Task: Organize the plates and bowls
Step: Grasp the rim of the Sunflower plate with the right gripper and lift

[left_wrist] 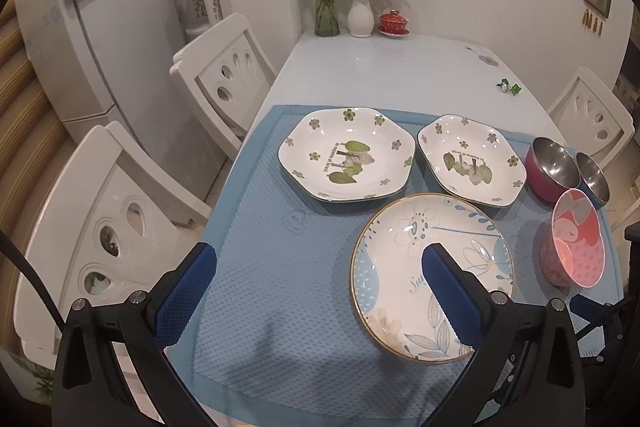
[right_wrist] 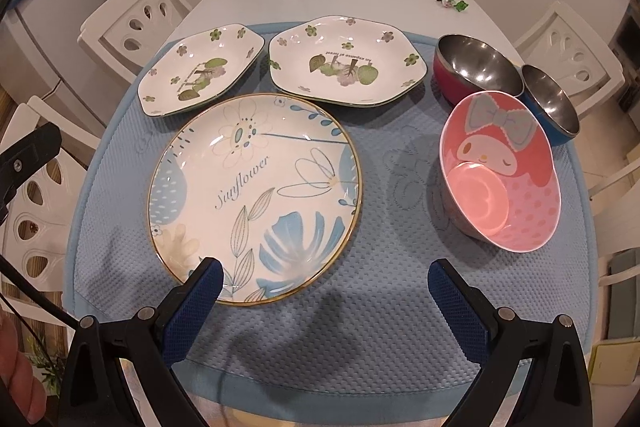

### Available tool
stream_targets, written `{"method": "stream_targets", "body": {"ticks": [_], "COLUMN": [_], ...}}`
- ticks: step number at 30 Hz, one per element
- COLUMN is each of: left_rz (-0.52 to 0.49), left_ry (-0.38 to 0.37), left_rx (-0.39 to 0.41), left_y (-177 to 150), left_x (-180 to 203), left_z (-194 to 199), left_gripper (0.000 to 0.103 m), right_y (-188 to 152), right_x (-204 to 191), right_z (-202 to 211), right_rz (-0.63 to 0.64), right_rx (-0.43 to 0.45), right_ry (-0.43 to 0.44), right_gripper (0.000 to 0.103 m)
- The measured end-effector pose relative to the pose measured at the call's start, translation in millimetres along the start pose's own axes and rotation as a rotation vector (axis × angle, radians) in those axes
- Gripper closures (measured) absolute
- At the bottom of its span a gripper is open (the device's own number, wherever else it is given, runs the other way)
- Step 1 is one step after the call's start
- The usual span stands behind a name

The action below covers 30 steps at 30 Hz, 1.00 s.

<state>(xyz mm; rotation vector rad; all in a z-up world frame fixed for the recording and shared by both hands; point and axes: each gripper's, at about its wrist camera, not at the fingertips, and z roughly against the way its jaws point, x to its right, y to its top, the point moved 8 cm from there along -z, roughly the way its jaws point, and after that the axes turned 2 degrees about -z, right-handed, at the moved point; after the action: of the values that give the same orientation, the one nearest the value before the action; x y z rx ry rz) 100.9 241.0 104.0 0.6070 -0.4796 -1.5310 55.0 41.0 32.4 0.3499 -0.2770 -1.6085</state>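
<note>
My left gripper (left_wrist: pixel 316 291) fills the bottom of its frame with jaws wide apart, holding nothing. Its right finger (left_wrist: pixel 448 291) overlaps the round plate (left_wrist: pixel 404 267) at lower right of centre; whether it touches the plate I cannot tell. The left finger hangs over bare blue mat (left_wrist: pixel 256 227). So the plate lies under my right jaw, not between the two.

My right gripper (right_wrist: pixel 326 291) is also spread wide and empty at the bottom of its frame. Its left fingertip (right_wrist: pixel 208 279) overlaps the near rim of the round plate (right_wrist: pixel 256 195), which reads "Sunflower" and fills the centre left. Its right finger stands over mat (right_wrist: pixel 380 227), below the pink bowl (right_wrist: pixel 500 179), which sits tilted at centre right, well clear of the jaws.

Farther up in the right view, two hexagonal plates lie side by side: the left plate (right_wrist: pixel 200 71) and the right plate (right_wrist: pixel 344 63), just beyond the round one. At upper right, behind the pink bowl, the red bowl (right_wrist: pixel 472 67) and the blue bowl (right_wrist: pixel 552 103) sit touching.

In the left view the same two hexagonal plates occupy the centre, with the bowls crowded at the right edge.

Farthest off, on the white table (left_wrist: pixel 380 67), stand a glass vase (left_wrist: pixel 326 3), a white vase (left_wrist: pixel 360 15) and a red lidded cup (left_wrist: pixel 394 23).
</note>
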Motion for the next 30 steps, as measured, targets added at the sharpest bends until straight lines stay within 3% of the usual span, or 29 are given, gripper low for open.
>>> {"method": "stream_targets", "body": {"ticks": [14, 20, 24, 26, 30], "left_rz": [-0.013, -0.016, -0.023, -0.022, -0.033], "left_ry": [-0.031, -0.142, -0.243, -0.269, -0.304], "left_rx": [-0.051, -0.104, -0.152, -0.189, -0.264], "left_y": [-13, -25, -30, -35, -46], "left_x": [5, 8, 21, 26, 36], "left_z": [-28, -70, -98, -113, -138], "left_gripper": [0.001, 0.001, 0.001, 0.003, 0.026], "right_y": [5, 9, 14, 16, 21], "right_x": [16, 27, 28, 26, 25], "right_z": [-15, -41, -60, -69, -86], "right_rz": [0.004, -0.022, -0.04, -0.043, -0.045], "right_rx": [0.011, -0.025, -0.051, -0.07, -0.092], "right_ry": [-0.058, -0.053, -0.037, -0.033, -0.048], "right_gripper": [0.001, 0.001, 0.011, 0.017, 0.029]}}
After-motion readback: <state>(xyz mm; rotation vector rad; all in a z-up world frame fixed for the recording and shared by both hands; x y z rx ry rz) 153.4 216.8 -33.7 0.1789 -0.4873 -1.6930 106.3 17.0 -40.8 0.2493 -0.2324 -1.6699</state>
